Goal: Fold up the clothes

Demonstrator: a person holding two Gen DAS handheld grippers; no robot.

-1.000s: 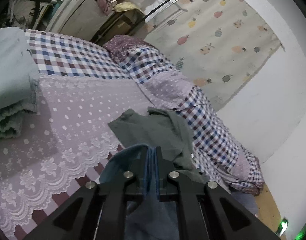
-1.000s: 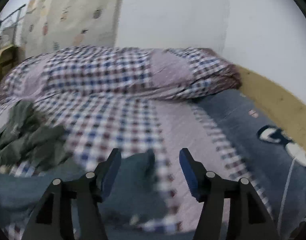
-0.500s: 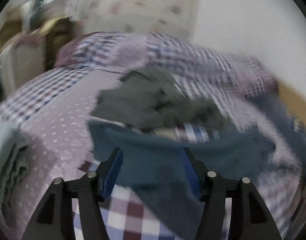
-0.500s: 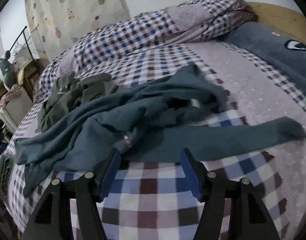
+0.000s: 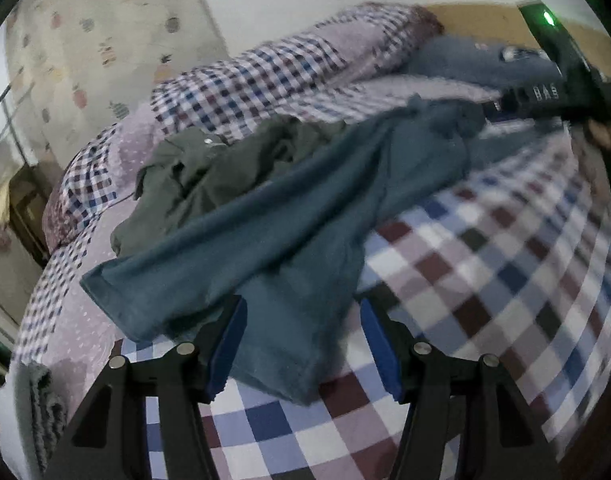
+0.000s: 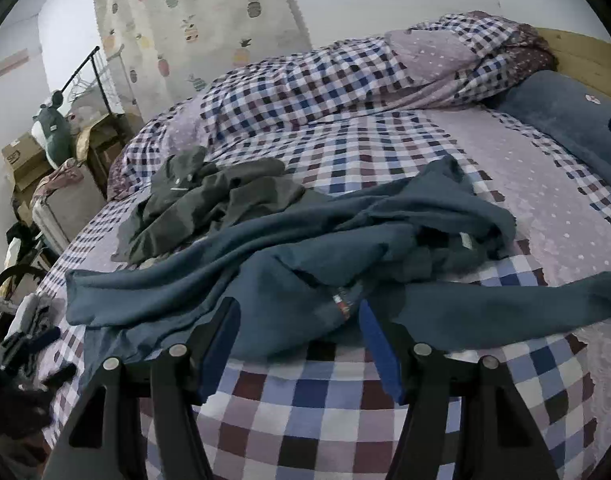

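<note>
the blue top (image 6: 289, 264) lies rumpled across the checked bed (image 6: 345, 420), partly over a green garment (image 6: 209, 200), with the left claw (image 5: 303, 344) and right claw (image 6: 299, 344) both wide and empty (spreading step), so next calls for pinching its edges flat.

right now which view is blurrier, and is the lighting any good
Left wrist view: motion-smeared, worst on the checked bedspread at right; the blue garment is soft-edged. Right wrist view: sharp, its blue garment's folds crisp. Both are dim, flat-lit, without glare, with fisheye bending at the edges.
</note>
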